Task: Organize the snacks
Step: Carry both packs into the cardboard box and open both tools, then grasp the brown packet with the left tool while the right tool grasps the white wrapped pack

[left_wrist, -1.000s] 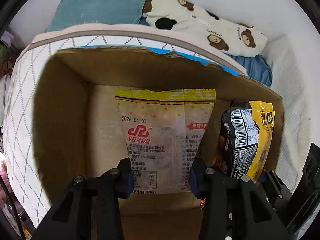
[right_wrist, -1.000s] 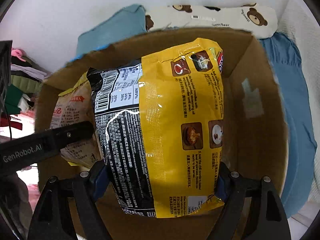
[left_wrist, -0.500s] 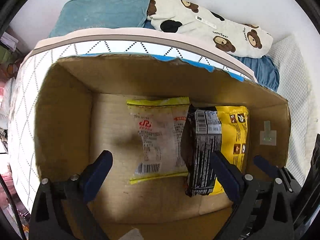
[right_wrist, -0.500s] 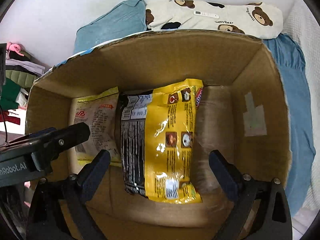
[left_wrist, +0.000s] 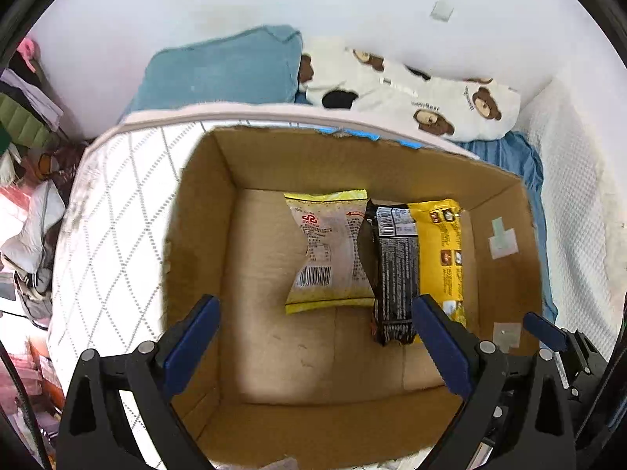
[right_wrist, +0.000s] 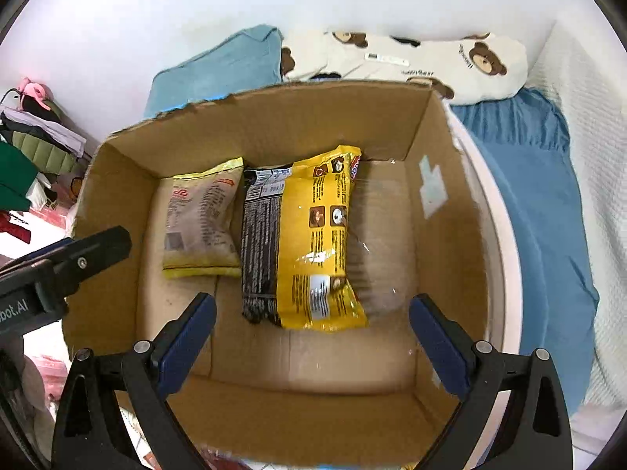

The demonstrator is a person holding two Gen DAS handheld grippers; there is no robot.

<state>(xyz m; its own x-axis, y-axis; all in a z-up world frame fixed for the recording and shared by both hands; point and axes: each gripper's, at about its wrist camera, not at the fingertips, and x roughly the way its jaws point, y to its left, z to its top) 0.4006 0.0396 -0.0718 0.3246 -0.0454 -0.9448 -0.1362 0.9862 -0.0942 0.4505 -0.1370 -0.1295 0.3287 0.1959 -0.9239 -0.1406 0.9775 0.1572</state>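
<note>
An open cardboard box (left_wrist: 203, 243) (right_wrist: 450, 211) sits on a bed. Two snack packs lie side by side on its floor. The pale pack with a yellow edge and red logo (left_wrist: 327, 252) (right_wrist: 202, 219) is on the left, the yellow and black noodle pack (left_wrist: 419, 262) (right_wrist: 309, 239) on the right, touching it. My left gripper (left_wrist: 315, 321) hangs open above the box, nothing between its blue pads. My right gripper (right_wrist: 311, 319) is open too, above the noodle pack, holding nothing. The left gripper's black body (right_wrist: 58, 266) shows at the left of the right wrist view.
The box rests on a white quilted mattress (left_wrist: 106, 235). Behind it lie a teal pillow (left_wrist: 223, 70) and a bear-print cushion (left_wrist: 431, 102), with blue bedding (right_wrist: 540, 215) to the right. Clothes and clutter (left_wrist: 27, 125) pile up at the far left. The box floor's left half is bare.
Both grippers opened and let go of their packs, which now lie flat on the box floor. Both grippers then rose and pulled back, so the whole box shows.
</note>
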